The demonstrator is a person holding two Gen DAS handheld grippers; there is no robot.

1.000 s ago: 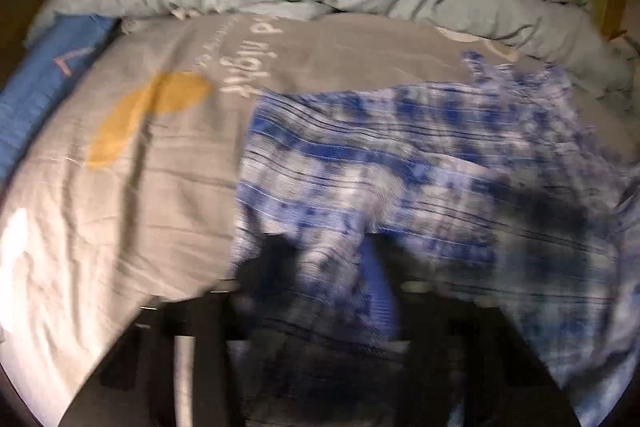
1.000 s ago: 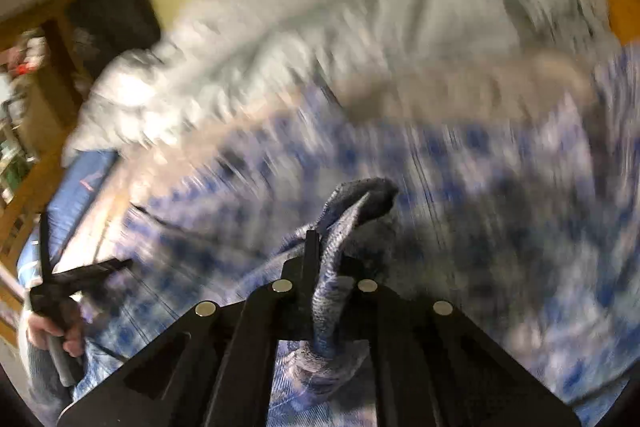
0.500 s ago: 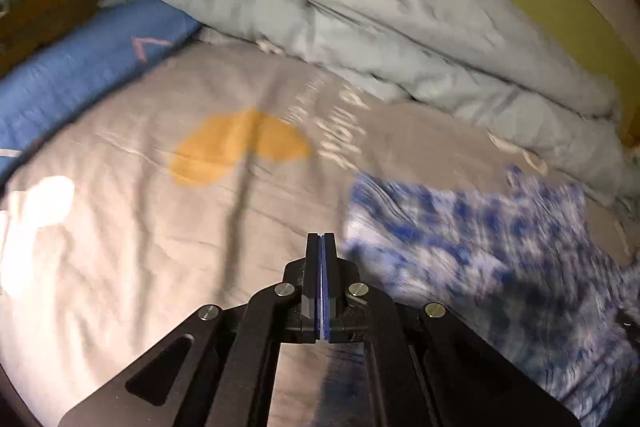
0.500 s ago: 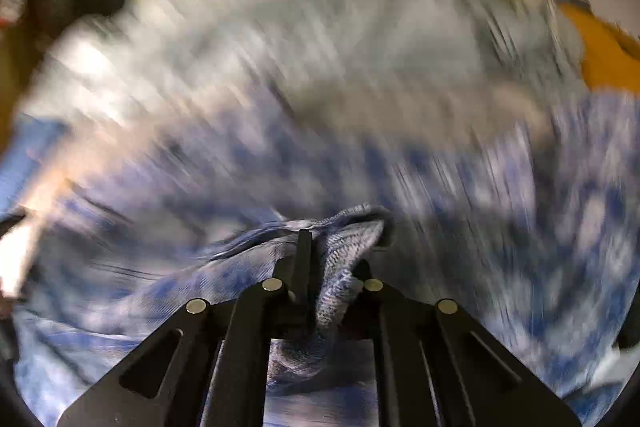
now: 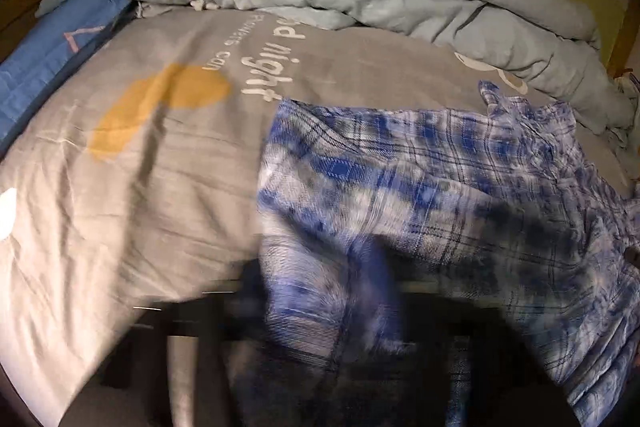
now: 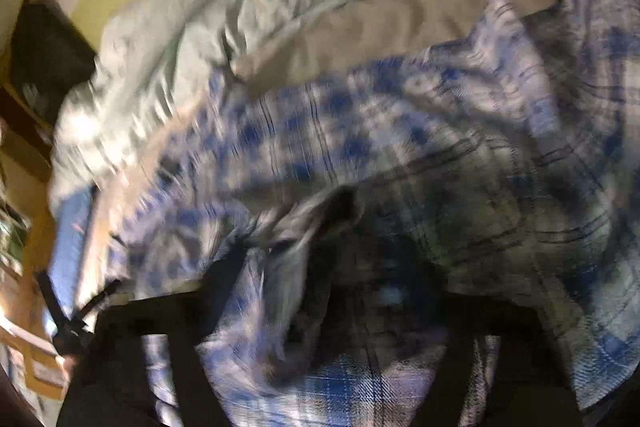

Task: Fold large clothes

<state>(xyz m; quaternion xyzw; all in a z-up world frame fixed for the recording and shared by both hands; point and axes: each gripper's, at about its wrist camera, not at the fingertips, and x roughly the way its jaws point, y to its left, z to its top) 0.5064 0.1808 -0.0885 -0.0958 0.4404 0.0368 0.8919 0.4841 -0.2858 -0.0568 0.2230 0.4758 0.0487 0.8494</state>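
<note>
The room is dim, lit from somewhere off to the left, where a white glare patch burns out on the grey bed cover [image 5: 120, 187]. Dark shadow falls across the plaid shirt [image 5: 460, 187] at lower right. Both views bulge and darken at the rims (fisheye). The left wrist view is sharp far off and smeared near the lens; the right wrist view is motion-blurred nearly throughout, its pale duvet [image 6: 240, 7] streaked.
</note>
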